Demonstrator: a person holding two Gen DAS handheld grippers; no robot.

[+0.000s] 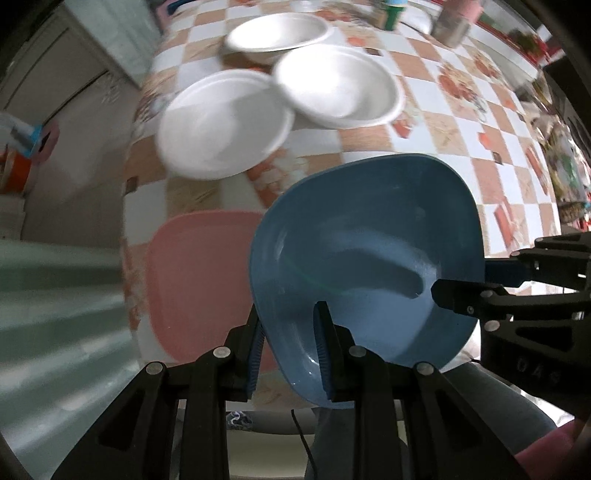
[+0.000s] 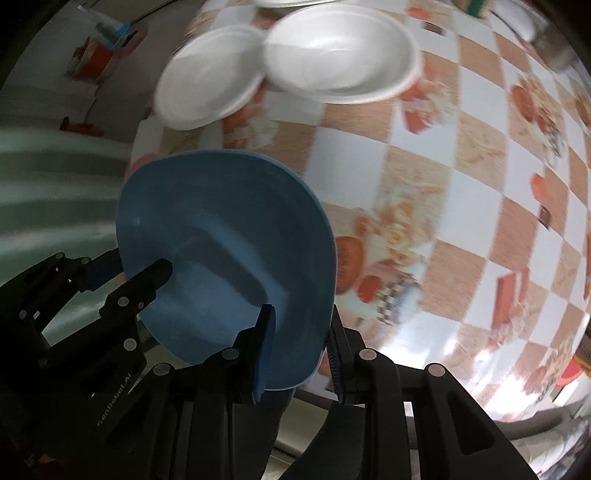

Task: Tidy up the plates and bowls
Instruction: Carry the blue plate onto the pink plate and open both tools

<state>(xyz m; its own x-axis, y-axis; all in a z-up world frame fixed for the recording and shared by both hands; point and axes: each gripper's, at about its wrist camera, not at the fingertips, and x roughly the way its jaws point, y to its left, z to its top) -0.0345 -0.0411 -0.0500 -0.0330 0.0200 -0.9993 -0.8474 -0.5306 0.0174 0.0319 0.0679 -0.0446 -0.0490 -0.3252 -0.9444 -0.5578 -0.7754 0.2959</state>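
Blue plate: a blue, rounded-square plastic plate is up off the bench, tilted, its near rim over the bench edge, with both tongs on it at once.
Left tongs: the left tongs are pinching the plate's near rim, one pad under the plate, one on its inner face.
Right tongs: the right tongs straddle the rim on the plate's other side; from the left wrist view one black finger lies on the inner face and the other behind, so they look clamped on it too.
Pink plate: a pink plastic plate of the same shape lies flat on the checked-cloth bench, just beside and partly under the blue one.
White bowls: two white round bowls sit further back, rims touching; a steel bowl is behind them.
Step in hand: likely stacking blue onto pink.
How to do it well: level the plate first, line its corners up with the pink one, lower it flat, and let one pair of tongs go only once the plate is resting.
Watch for: a two-sided grip can twist a light plate; a tilted landing could shove the pink plate towards the bench edge.
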